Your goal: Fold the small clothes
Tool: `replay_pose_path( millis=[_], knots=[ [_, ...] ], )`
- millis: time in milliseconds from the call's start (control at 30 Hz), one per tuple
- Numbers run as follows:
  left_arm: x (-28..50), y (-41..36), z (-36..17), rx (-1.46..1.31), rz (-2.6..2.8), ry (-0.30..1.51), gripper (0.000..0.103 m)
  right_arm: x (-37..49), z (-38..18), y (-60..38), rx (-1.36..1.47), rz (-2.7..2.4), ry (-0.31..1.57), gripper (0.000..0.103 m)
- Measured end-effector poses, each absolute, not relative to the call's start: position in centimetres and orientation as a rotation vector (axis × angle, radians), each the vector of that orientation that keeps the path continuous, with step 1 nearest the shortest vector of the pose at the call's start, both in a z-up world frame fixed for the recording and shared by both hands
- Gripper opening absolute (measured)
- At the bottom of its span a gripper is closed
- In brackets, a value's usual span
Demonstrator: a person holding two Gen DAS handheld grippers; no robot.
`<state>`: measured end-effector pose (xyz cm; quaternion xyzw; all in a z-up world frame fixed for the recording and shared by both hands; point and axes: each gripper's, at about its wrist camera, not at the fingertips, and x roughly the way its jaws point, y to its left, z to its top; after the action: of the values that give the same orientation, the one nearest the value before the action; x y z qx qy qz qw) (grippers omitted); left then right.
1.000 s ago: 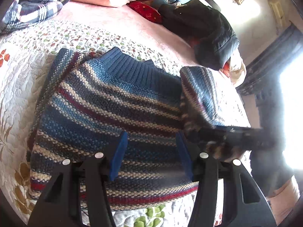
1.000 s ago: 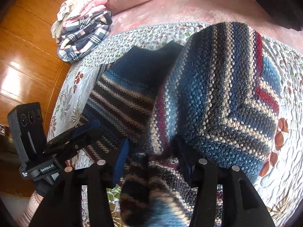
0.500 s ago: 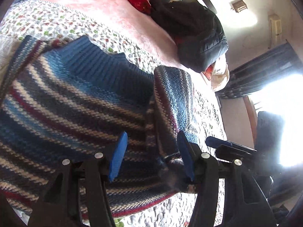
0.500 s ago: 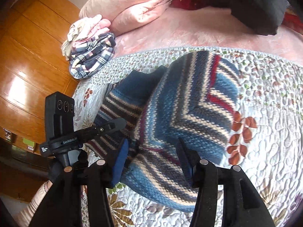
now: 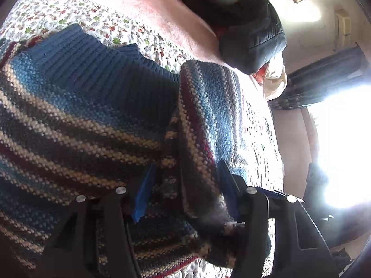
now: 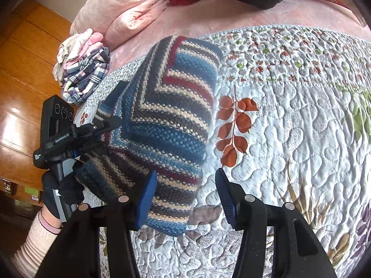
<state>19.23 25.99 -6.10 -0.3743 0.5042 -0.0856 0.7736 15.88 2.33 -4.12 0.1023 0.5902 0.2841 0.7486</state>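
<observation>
Striped knit sweater (image 6: 162, 120) on quilt (image 6: 289, 139), folded edge btwn left claw (image 5: 183, 192) pads, right claw (image 6: 185, 194) gaping beside hem.

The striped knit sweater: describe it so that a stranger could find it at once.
Start at the white floral quilt covering the bed. On its left part lies the striped knit sweater, one side folded over, in bands of blue, cream, brown and dark red. The plaid bundle behind it is checked and thinner; only the sweater is chunky knit with a ribbed blue collar.
</observation>
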Motion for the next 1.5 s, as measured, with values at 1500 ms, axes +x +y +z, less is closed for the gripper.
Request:
replay_pose_path(
  millis=[1500],
  knots=[
    [13.4,32.5,2.3,-0.836,-0.128,0.815,0.021,14.5,-3.6,4.7,0.325,0.767,1.263,0.06]
  ],
)
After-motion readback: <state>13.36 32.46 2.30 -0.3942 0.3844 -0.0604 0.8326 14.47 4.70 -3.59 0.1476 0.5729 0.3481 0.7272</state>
